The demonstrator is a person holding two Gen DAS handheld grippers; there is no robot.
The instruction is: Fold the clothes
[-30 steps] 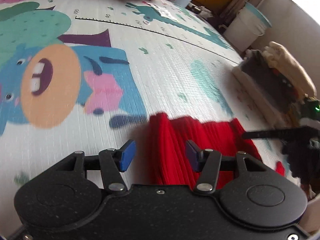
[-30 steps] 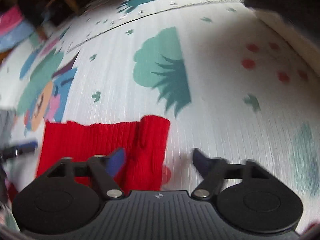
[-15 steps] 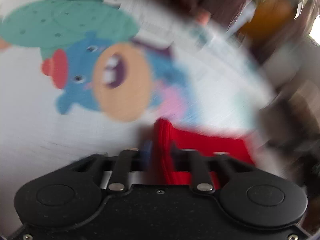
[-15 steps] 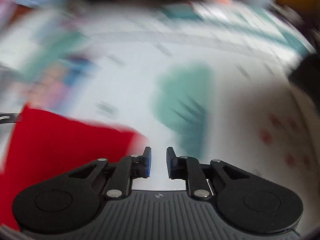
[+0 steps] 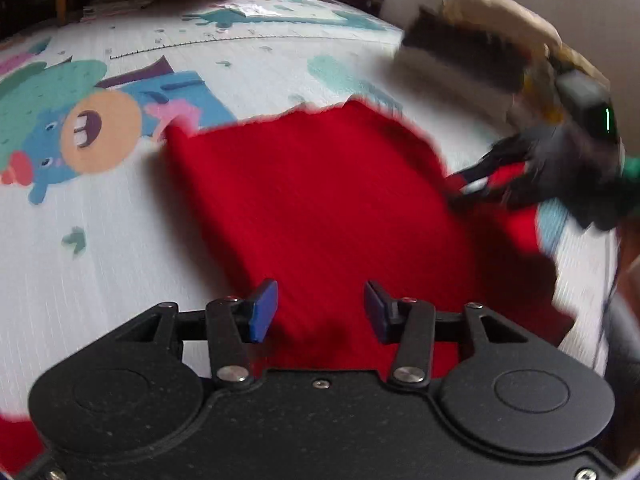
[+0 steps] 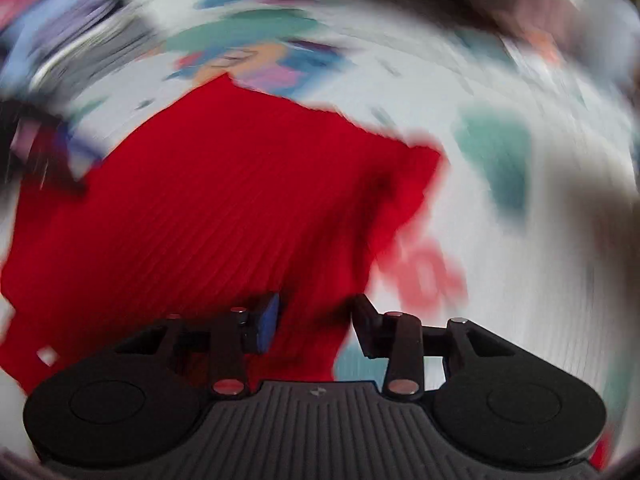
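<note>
- Lying spread on the cartoon-printed play mat (image 5: 280, 52), the red ribbed knit garment (image 5: 320, 200) fills the middle of the left wrist view; its far edge reaches the blue cartoon animal print (image 5: 80, 140).
- Left gripper (image 5: 320, 312): jaws part open, blue pads set apart. The near edge of the red knit shows in the gap between them and under them. Neither pad presses the cloth, so nothing is gripped.
- Right gripper (image 6: 314, 326): jaws part open and have just been opening from a near-closed stand. Red knit shows in the gap, nearer the left blue pad (image 6: 268, 328); the garment's right-hand edge runs down just inside the other finger. No pinch is visible; this view is heavily motion-blurred.
- Seen from the left wrist view, the right gripper (image 5: 476, 184) sits at the garment's right-hand edge, its finger tips over the cloth; blur hides whether they touch it.
- Folded clothes stack (image 5: 480, 52), dark and cream layers, sits on the mat beyond the garment, at the upper right, apart from it.
- Red fabric (image 5: 16, 440) also shows at the lower left corner of the left wrist view, beside the gripper body.
</note>
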